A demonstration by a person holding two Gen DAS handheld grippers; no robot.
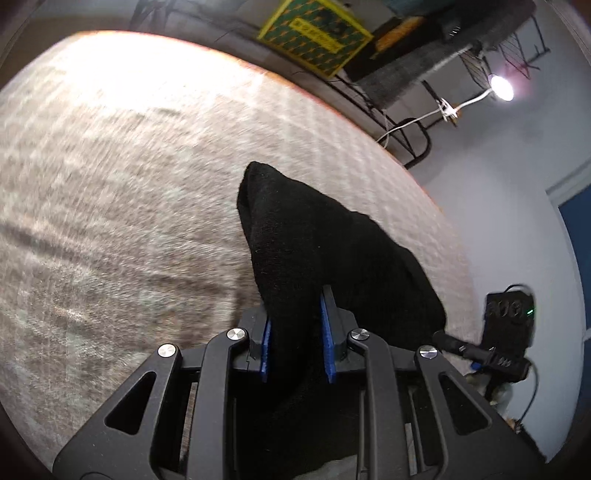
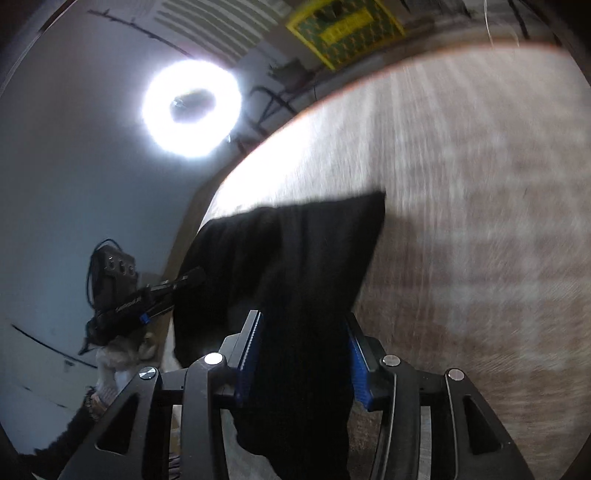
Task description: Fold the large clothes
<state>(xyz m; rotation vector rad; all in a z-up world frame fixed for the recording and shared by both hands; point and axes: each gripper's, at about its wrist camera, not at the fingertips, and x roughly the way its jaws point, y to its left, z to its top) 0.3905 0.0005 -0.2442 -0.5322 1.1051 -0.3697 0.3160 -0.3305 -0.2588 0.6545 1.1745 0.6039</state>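
Observation:
A black garment [image 1: 314,251] hangs bunched in my left gripper [image 1: 295,314], which is shut on it between blue pads above the beige patterned surface [image 1: 129,184]. In the right wrist view another part of the same black garment [image 2: 295,266] is clamped in my right gripper [image 2: 303,332], held up above the beige surface [image 2: 461,221]. The other gripper shows in each view, at the right [image 1: 491,354] and at the left [image 2: 147,295]. The lower part of the cloth is hidden behind the gripper bodies.
A yellow-green patterned box [image 1: 314,33] lies beyond the surface's far edge, also in the right wrist view [image 2: 347,29]. A ring light [image 2: 192,109] glares at the left, and a lamp [image 1: 500,86] with a black metal rack shows at the right.

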